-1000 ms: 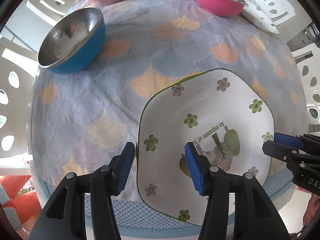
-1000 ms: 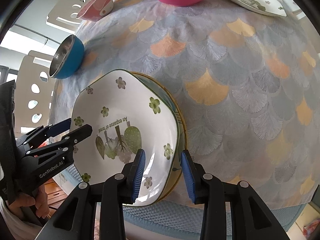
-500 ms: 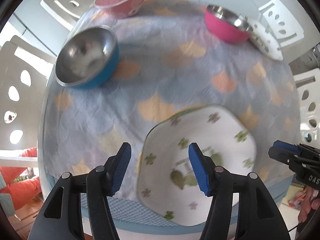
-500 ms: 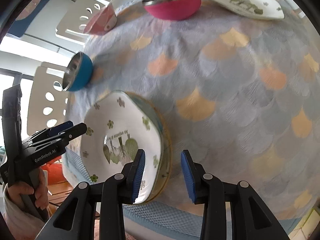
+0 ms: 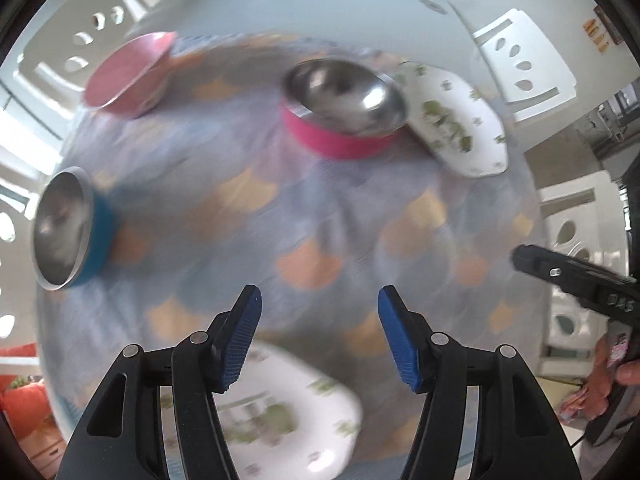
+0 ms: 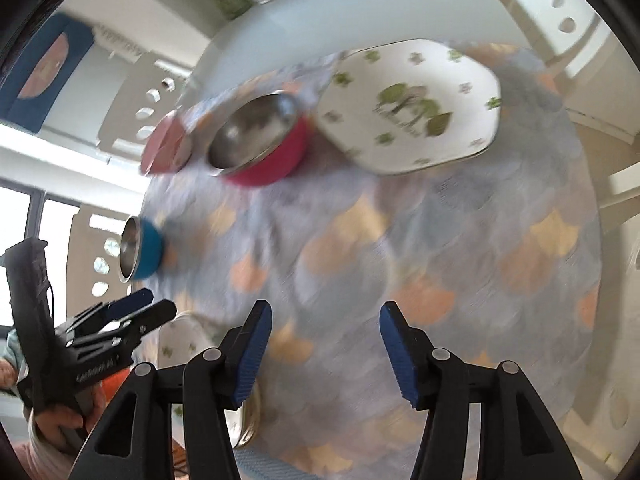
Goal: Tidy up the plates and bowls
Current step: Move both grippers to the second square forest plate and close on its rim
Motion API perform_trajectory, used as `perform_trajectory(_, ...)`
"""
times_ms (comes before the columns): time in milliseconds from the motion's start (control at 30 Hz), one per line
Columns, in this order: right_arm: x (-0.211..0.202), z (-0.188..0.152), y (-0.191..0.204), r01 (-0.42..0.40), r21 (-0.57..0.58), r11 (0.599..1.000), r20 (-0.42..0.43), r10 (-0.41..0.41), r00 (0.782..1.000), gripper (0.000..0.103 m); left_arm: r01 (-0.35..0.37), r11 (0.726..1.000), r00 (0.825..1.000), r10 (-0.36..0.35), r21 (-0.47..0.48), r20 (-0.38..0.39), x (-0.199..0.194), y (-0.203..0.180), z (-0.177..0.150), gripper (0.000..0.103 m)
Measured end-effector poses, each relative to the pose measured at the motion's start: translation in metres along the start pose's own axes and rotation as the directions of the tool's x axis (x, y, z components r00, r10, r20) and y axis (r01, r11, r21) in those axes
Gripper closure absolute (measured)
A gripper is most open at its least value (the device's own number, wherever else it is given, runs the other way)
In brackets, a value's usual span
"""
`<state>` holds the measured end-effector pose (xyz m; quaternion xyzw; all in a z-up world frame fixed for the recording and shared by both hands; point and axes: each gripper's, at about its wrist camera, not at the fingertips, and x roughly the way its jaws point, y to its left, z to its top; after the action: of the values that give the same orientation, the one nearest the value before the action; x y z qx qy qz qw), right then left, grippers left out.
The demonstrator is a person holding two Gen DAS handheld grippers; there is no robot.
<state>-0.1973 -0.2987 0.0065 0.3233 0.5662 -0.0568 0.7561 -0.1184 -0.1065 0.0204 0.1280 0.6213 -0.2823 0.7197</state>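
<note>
The left gripper has its fingers spread wide, holding nothing, above the near plate at the table's near edge. The right gripper is likewise wide apart and empty over the scalloped tablecloth. Three bowls stand on the cloth: a blue bowl, a pale pink bowl and a magenta bowl, all empty as far as the blur shows. A second plate lies just beside the magenta one.

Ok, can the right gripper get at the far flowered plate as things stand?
Probably yes. The right gripper is open and empty, and only bare tablecloth lies between it and the flowered plate. The pink steel bowl sits close on the plate's left, so approach from the near or right edge.
</note>
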Motion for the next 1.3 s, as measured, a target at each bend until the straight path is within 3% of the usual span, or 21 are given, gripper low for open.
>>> perform_trajectory(133,-0.001,0.023,-0.029,-0.009,0.072,0.997,0.019,0.007,1.0,0.049,0.05,0.999,0.999,-0.05,-0.02,0.02,0.011,-0.029,0.027,0.044)
perform_trajectory(467,-0.005,0.093,-0.092,-0.006,0.207,0.978,0.09,-0.013,0.996,0.049,0.09,0.993,0.996,-0.088,-0.076,0.034,0.055,-0.076,0.087,0.046)
perform_trajectory(733,0.024,0.137,-0.123,0.03,0.242,0.97,0.077,-0.05,0.996,0.049,0.061,0.994,0.998,-0.06,-0.087,0.009,0.091,-0.093,0.108,0.048)
perform_trajectory(967,0.046,0.153,-0.127,0.039,0.213,0.976,0.086,-0.059,0.995,0.049,0.039,0.998,0.999,-0.038,-0.05,0.021,0.107,-0.108,0.126,0.052)
perform_trajectory(1100,0.06,0.156,-0.129,0.042,0.207,0.977,0.086,-0.061,0.994,0.049,-0.013,0.999,1.0,0.014,-0.034,0.025,0.116,-0.113,0.134,0.054)
perform_trajectory(1167,0.06,0.156,-0.129,0.042,0.197,0.979,0.117,-0.066,0.991,0.049,-0.024,0.999,0.999,0.024,-0.031,0.026,0.117,-0.112,0.132,0.061)
perform_trajectory(1233,0.06,0.157,-0.127,0.068,0.178,0.982,0.124,-0.091,0.988,0.055,0.0,0.999,1.0,0.001,-0.049,0.007,0.12,-0.109,0.129,0.071)
perform_trajectory(1267,0.061,0.157,-0.126,0.083,0.171,0.982,0.118,-0.104,0.988,0.068,0.021,0.998,1.0,-0.021,-0.063,-0.009,0.122,-0.107,0.128,0.072)
perform_trajectory(1300,0.061,0.157,-0.126,0.102,0.167,0.981,0.122,-0.123,0.985,0.072,0.041,0.996,0.999,-0.043,-0.074,-0.027,0.126,-0.106,0.126,0.074)
